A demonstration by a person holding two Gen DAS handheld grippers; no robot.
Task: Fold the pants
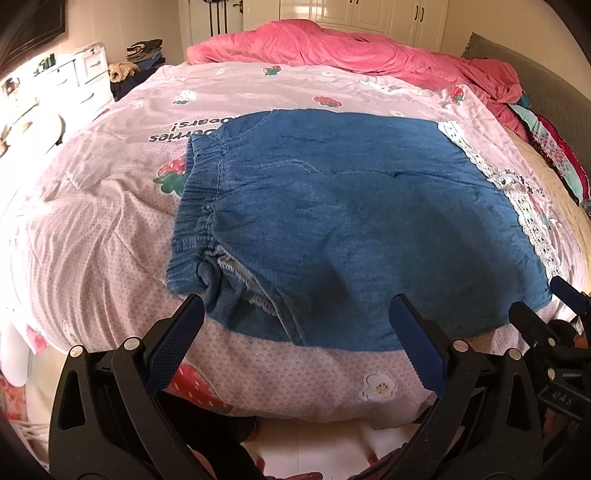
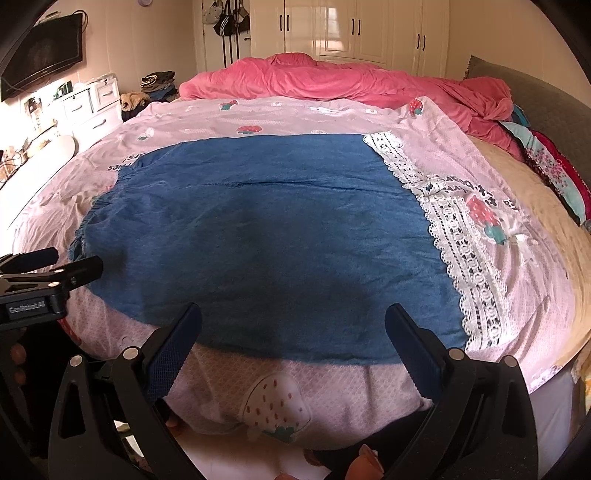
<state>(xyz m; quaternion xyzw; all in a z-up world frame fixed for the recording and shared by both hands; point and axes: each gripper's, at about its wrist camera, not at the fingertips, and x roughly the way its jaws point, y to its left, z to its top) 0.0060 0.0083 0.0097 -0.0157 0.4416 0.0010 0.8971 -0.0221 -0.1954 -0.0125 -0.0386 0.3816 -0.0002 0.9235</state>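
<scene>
Blue denim pants [image 1: 351, 221] lie flat on the pink strawberry sheet, elastic waistband [image 1: 195, 214] to the left, white lace hem [image 1: 517, 192] to the right. My left gripper [image 1: 299, 314] hovers open at the near edge, close to the waistband corner, nothing between its fingers. In the right wrist view the pants [image 2: 258, 240] spread wide, lace hem [image 2: 454, 251] at right. My right gripper [image 2: 293, 321] stands open over the near edge, empty. The left gripper [image 2: 55, 266] shows at the far left there; the right gripper's fingers [image 1: 532, 317] show at the right of the left wrist view.
A pink sheet [image 1: 92, 221] covers the bed. A rumpled pink duvet [image 2: 332, 85] lies at the far side, folded clothes [image 2: 546, 166] along the right. White drawers [image 2: 96, 103] and a wall screen [image 2: 40, 55] stand left, wardrobe [image 2: 351, 33] behind. The floor [image 1: 314, 446] lies below the bed edge.
</scene>
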